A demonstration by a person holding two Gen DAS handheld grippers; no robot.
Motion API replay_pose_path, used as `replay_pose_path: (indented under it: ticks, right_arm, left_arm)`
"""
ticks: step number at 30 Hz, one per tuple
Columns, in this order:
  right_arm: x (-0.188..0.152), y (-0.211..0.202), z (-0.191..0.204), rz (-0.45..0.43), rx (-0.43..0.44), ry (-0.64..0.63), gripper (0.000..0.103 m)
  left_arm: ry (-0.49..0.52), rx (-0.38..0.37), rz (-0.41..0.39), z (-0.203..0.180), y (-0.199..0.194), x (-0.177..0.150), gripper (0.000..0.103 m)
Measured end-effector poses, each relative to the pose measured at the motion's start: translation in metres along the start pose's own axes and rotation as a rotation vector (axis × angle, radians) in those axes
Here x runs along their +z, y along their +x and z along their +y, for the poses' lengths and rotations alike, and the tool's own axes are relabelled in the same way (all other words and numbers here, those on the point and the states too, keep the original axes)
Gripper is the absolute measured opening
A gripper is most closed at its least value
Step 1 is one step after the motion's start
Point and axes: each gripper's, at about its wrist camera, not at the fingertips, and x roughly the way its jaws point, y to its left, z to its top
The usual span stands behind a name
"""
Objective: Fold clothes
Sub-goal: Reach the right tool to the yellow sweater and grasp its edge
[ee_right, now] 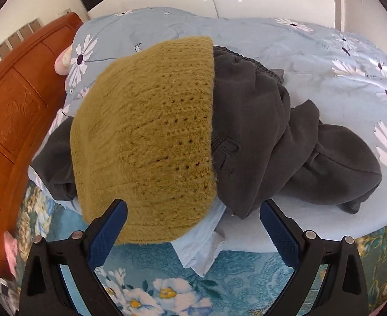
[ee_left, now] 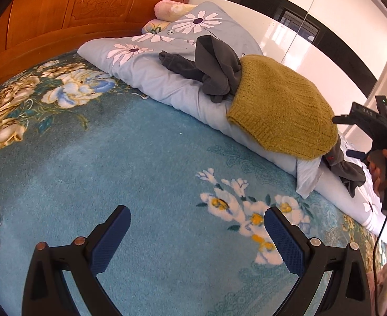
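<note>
Teal floral bedspread [ee_left: 130, 158] covers the bed, nearest to both cameras. Over it in the left wrist view, the left gripper [ee_left: 197, 239] hangs with its blue-padded fingers [ee_left: 109, 239] spread wide apart and nothing between them; only the bedspread's white and yellow flowers lie below.

In the right wrist view, the right gripper [ee_right: 193, 233] also stands wide apart, empty. Its left finger sits in front of the near hem of the mustard knitted sweater [ee_right: 146, 137]; whether it touches the wool cannot be told. From the left wrist view, this gripper's black body [ee_left: 377, 142] shows at the right edge, held in a hand [ee_left: 380, 168], just beside the clothes.

A little farther, the sweater [ee_left: 282, 110] lies on a rolled pale blue quilt [ee_left: 151, 73] printed with white daisies, its near hem hanging over the quilt's edge. It overlaps a crumpled dark grey garment [ee_right: 285, 142], which sticks out on both sides of it and rests on the quilt [ee_right: 325, 60].

Beyond the quilt, pink flowered pillows [ee_left: 167, 9] lie against the carved orange wooden headboard [ee_left: 69, 8]. Glossy white wardrobe doors [ee_left: 311, 18] with a black band stand farthest back.
</note>
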Motion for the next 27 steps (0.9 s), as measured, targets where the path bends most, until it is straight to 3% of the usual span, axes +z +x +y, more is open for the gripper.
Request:
replay_pose_path:
  ticks: [6,10,12,15,17,19,22,27]
  right_arm:
    - [0.012,0.008,0.021,-0.025,0.024,-0.074,0.098]
    - [0.030,0.022,0.016,-0.017,0.030,-0.042,0.070]
    - [0.035,0.027,0.013,-0.016,0.060,0.004,0.067]
    - [0.030,0.022,0.013,-0.048,0.200,0.074,0.047]
    - [0.022,0.015,0.015,-0.075,0.343,0.115,0.046]
    - [0.016,0.018,0.015,-0.051,0.421,0.124,0.046]
    - [0.014,0.035,0.009,0.005,0.357,0.171,0.046]
    - [0.017,0.041,0.018,0.019,0.297,0.214,0.045]
  left_arm:
    - [0.029,-0.013,-0.006,-0.008,-0.006,-0.006,0.103]
    - [0.040,-0.021,-0.013,-0.009,-0.009,-0.006,0.103]
    - [0.043,-0.019,-0.014,-0.009,-0.011,-0.006,0.103]
    - [0.040,-0.018,-0.016,-0.005,-0.016,-0.007,0.103]
    - [0.031,-0.020,-0.022,-0.001,-0.019,-0.008,0.103]
    - [0.015,-0.017,-0.024,0.003,-0.020,-0.009,0.103]
    - [-0.007,-0.019,-0.015,0.007,-0.019,-0.010,0.103]
    - [0.010,-0.008,-0.010,0.009,-0.025,-0.011,0.103]
